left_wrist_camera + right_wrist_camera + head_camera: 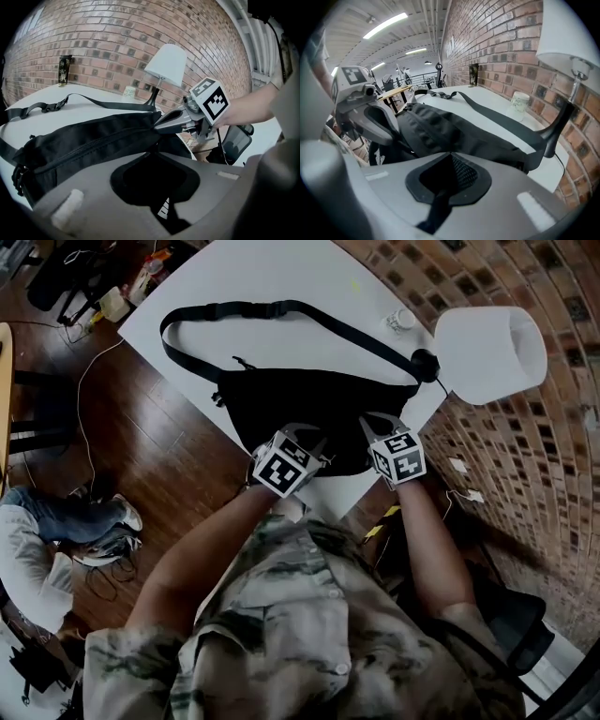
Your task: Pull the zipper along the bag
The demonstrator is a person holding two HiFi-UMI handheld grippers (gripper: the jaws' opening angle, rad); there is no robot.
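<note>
Left fingers: your left gripper (153, 164) has its jaws closed almost together on the near edge of the black fabric waist bag (309, 404). There is dark cloth between them and no daylight.
Right fingers: your right gripper (449, 161) is pinched just as tightly on the bag's end, at 3 o'clock from the left one. Black fabric and a bit of mesh fill the gap. I cannot tell whether the slider's pull is actually in that pinch.
Bag: it lies flat on the white table (272, 268) with its long side across you and its near edge at the table's lip.
Zipper (89, 146): it runs along the bag's top face and looks closed along the stretch that shows.
Doing it well: use the left as the anchor and draw the right along the zipper's line, low and parallel to the teeth. If the cloth bunches, stretch it taut first.
Strap: the black webbing strap (281, 307) loops away towards 11 o'clock, clear of the zipper.
Lamp: the white-shaded table lamp (492, 352) stands at 2 o'clock, near the bag's right end, so mind your right elbow there.
Cup: the small white cup (401, 321) sits at 1 o'clock, apart from the bag.
Floor: there are loose cables (89, 381) at 9 o'clock and a seated person (56, 521) at 8 o'clock, both well apart.
</note>
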